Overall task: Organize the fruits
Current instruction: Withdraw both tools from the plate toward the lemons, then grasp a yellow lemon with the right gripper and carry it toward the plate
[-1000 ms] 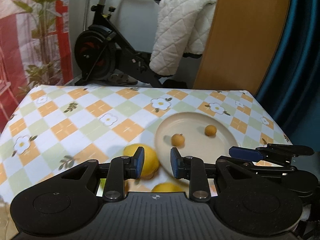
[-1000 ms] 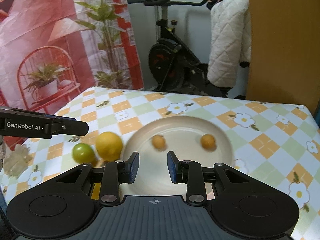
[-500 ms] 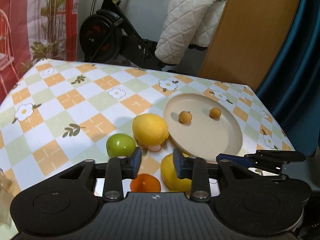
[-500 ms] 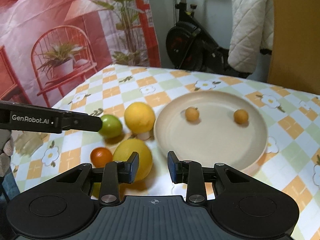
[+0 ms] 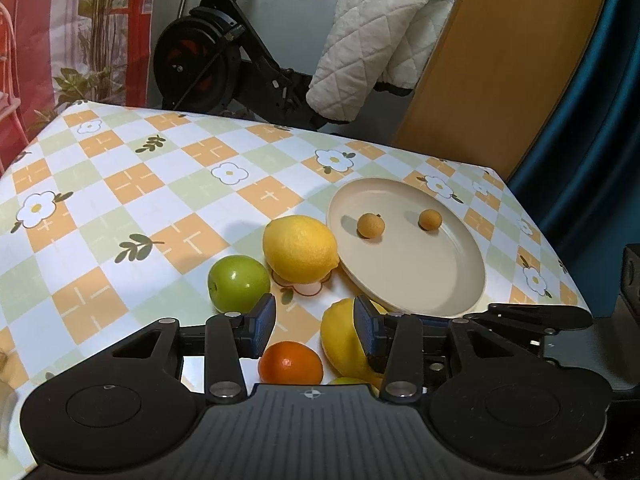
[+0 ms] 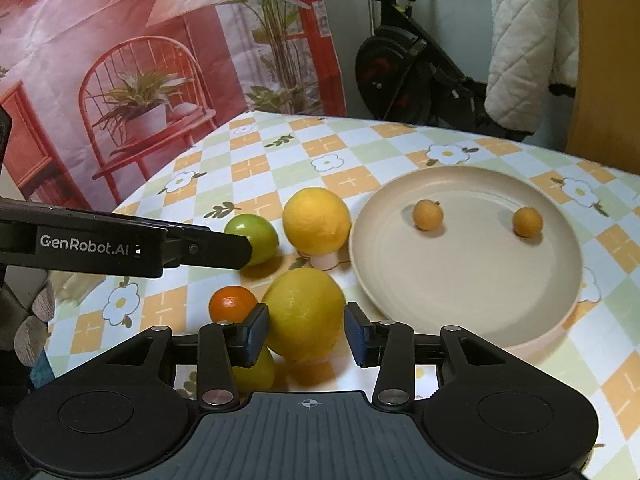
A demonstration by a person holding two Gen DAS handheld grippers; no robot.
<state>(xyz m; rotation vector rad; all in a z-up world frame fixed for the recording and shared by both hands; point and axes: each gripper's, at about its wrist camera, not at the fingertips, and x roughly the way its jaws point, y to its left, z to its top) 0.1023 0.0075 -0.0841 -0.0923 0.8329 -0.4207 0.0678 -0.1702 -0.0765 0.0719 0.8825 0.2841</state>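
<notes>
A near lemon (image 6: pixel 304 314) lies on the worktop (image 6: pixel 256 168) just beside a cream plate (image 6: pixel 472 280), framed between the pads of the right tool (image 6: pixel 307 334), whose jaws are opening and not yet pressing it; a small orange fruit (image 6: pixel 233 304) sits to its left, with a second lemon (image 6: pixel 316 220) and a green apple (image 6: pixel 256 236) behind; two small brown fruits (image 6: pixel 428 215) already rest in the plate. The left tool (image 5: pixel 315 330) hovers over the same orange fruit (image 5: pixel 290 362), jaws also opening, nothing gripped. The step seems to be reaching to pick fruit for the plate; next, each tool likely needs to lower and spread wider around its fruit before closing.
</notes>
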